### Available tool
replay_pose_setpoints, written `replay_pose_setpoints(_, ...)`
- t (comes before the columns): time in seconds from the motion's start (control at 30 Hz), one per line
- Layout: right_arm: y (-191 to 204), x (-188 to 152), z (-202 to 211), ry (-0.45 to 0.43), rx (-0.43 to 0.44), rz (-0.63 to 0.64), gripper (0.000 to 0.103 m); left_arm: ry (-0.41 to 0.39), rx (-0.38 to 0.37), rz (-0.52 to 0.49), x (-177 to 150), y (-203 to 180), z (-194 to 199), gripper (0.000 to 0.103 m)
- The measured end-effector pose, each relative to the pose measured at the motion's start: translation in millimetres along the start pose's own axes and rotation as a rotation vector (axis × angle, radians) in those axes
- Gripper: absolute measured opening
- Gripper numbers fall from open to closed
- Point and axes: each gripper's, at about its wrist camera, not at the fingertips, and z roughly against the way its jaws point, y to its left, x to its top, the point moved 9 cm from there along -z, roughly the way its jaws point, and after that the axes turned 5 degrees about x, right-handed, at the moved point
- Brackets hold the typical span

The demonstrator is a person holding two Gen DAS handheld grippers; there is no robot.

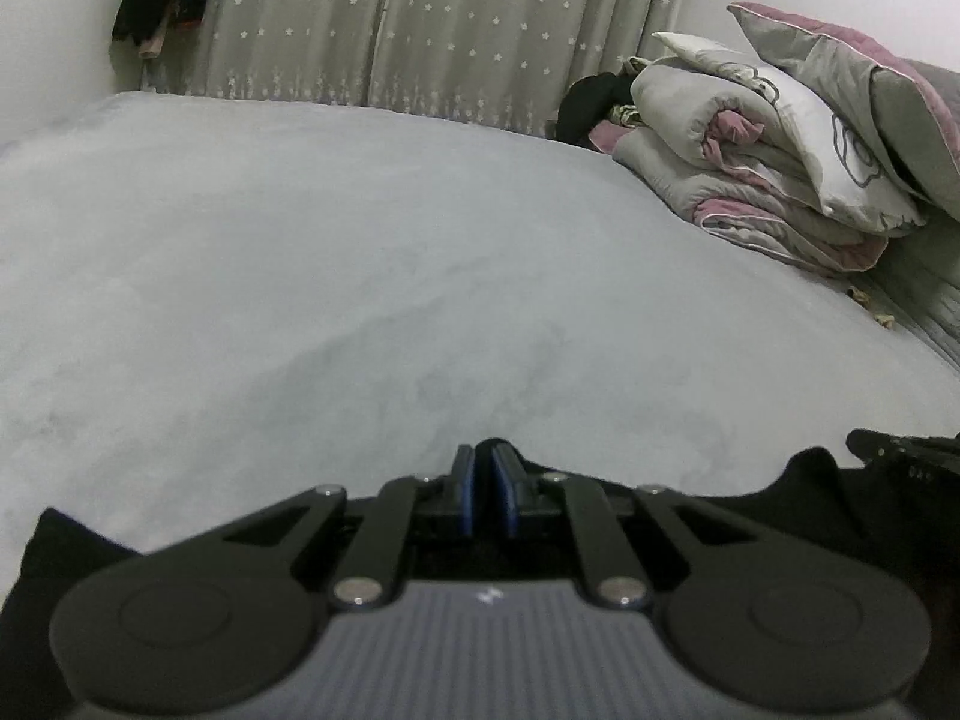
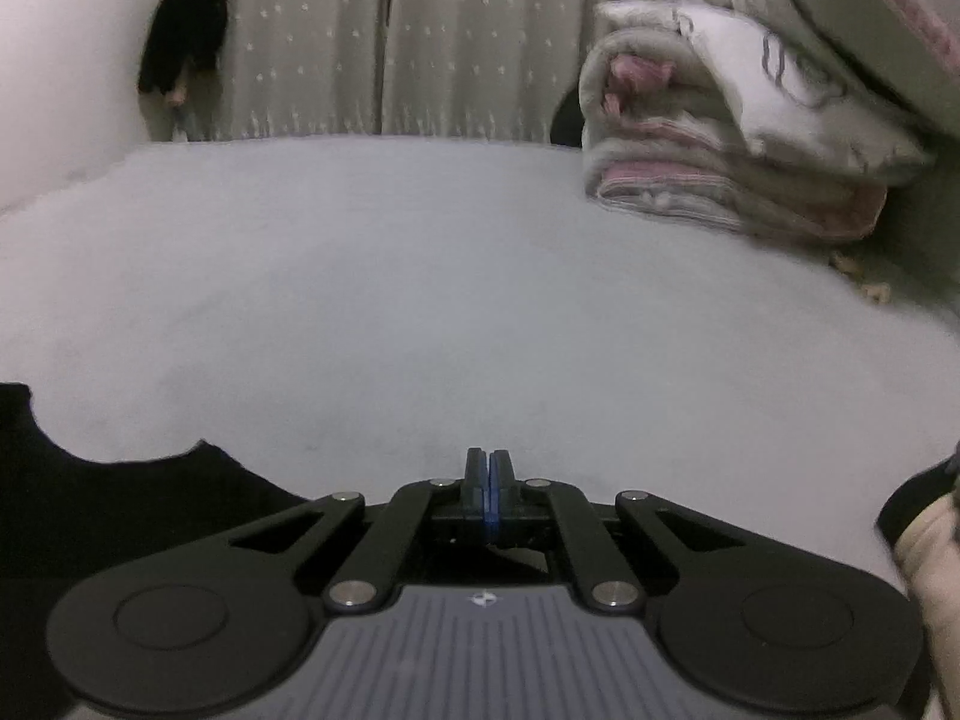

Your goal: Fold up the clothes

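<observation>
Black garment (image 2: 120, 516) spread along the near edge of the bed (image 1: 300, 270), long axis parallel to that edge, mostly hidden under the tools. Left tongs (image 1: 483, 468) nearly pressed together, right tongs (image 2: 489, 474) pressed together; grip on cloth impossible to tell. Folded quilt (image 1: 750, 168) at far right corner, curtain (image 1: 420, 24) behind.

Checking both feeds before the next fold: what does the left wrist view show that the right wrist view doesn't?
Only the left wrist view: the right gripper's black edge at far right, and a dark garment beside the bedding.
Only the right wrist view: a hand at the right edge.
Both: the grey bed cover, folded quilts, star-patterned curtain, black garment at the bottom, and shut blue-padded fingers.
</observation>
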Motion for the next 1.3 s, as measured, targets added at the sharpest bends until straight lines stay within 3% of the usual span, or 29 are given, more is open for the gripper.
replay_pose_setpoints(0.1, -7, 5, 8, -0.018, 0.034, -0.064, 0.006, 0.002, -0.014, 0.011, 1, -1, 0, 0.012)
replay_pose_setpoints(0.17, -10, 10, 19, -0.027, 0.105, -0.112, 0.020, 0.004, -0.028, 0.019, 2, 0, 0, 0.017)
replay_pose_setpoints(0.2, -8, 11, 25, -0.031, 0.158, -0.120, 0.034, 0.004, -0.034, 0.023, 2, 1, 1, 0.018)
replay_pose_setpoints(0.23, -3, 13, 30, -0.036, 0.215, -0.111, 0.042, 0.005, -0.037, 0.025, 1, 3, 1, 0.018)
replay_pose_setpoints(0.3, 9, 15, 39, -0.042, 0.313, -0.066, 0.042, 0.006, -0.038, 0.025, 1, 3, 1, 0.018)
replay_pose_setpoints(0.4, 31, 10, 48, -0.021, 0.379, 0.045, 0.042, 0.007, -0.038, 0.026, 1, 3, 2, 0.018)
replay_pose_setpoints(0.6, 47, -10, 39, 0.049, 0.367, 0.173, 0.039, 0.009, -0.046, 0.036, 0, 3, 2, 0.018)
replay_pose_setpoints(0.67, 47, -14, 29, 0.064, 0.353, 0.192, 0.019, 0.009, -0.045, 0.032, 0, 2, 2, 0.018)
replay_pose_setpoints(0.73, 45, -13, 20, 0.056, 0.339, 0.189, 0.006, 0.011, -0.044, 0.026, 0, 2, 3, 0.018)
replay_pose_setpoints(0.77, 43, -10, 21, 0.044, 0.331, 0.169, 0.004, 0.012, -0.043, 0.024, 1, 1, 3, 0.018)
replay_pose_setpoints(0.87, 35, 2, 28, -0.027, 0.267, 0.125, 0.003, -0.003, -0.037, 0.018, 4, 2, 6, 0.010)
replay_pose_setpoints(1.03, 7, 24, 39, -0.156, 0.161, 0.019, 0.003, -0.090, -0.060, 0.007, 13, -5, 20, 0.010)
replay_pose_setpoints(1.3, 25, -1, -2, -0.012, 0.067, 0.142, 0.003, -0.008, -0.022, -0.014, 1, -4, 2, 0.012)
